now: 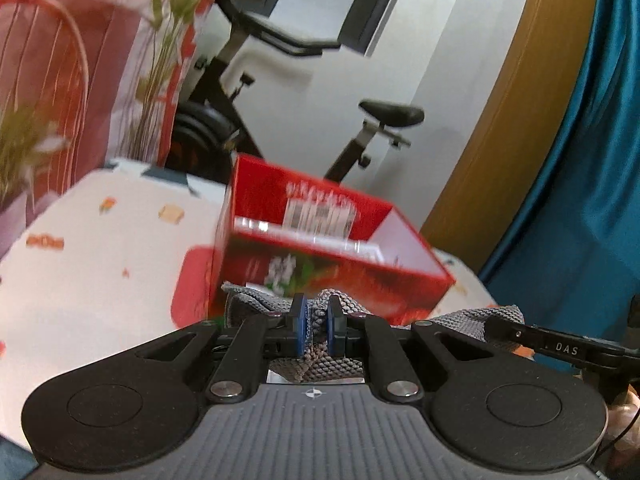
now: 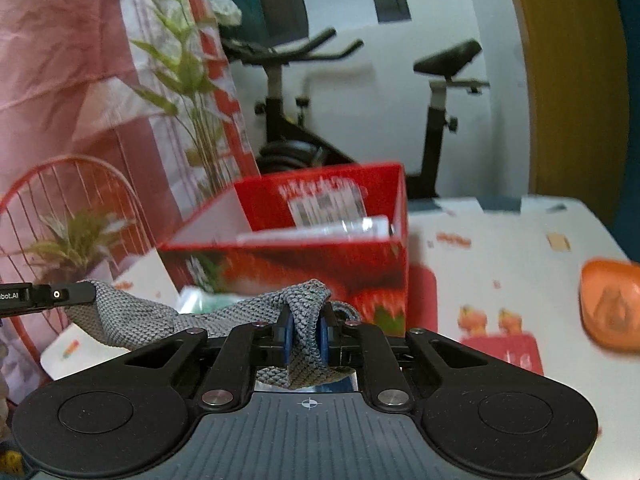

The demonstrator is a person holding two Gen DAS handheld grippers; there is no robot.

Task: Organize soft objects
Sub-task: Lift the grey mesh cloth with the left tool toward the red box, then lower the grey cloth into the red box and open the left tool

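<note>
Spanning the gap between the two tools, the grey knitted cloth (image 1: 316, 320) is pinched at both ends: the left gripper (image 1: 316, 318) is clamped on a bunched fold low in the centre of its view, and the right gripper (image 2: 306, 326) is likewise closed tight on a gathered ridge of the same cloth (image 2: 304, 304) low in the centre of its own. It looks light, limp and stretchy, so it should sag wherever it is unsupported; its coarse weave probably gives the pads good purchase, and holding it near opposite edges, as now, seems the sensible way to keep it spread. From each view a strip of cloth runs sideways toward the other tool at the frame's edge. Beyond the cloth, mid-frame, stands an open red box (image 1: 320, 240) on a white patterned tabletop (image 1: 100, 260), a likely destination.
</note>
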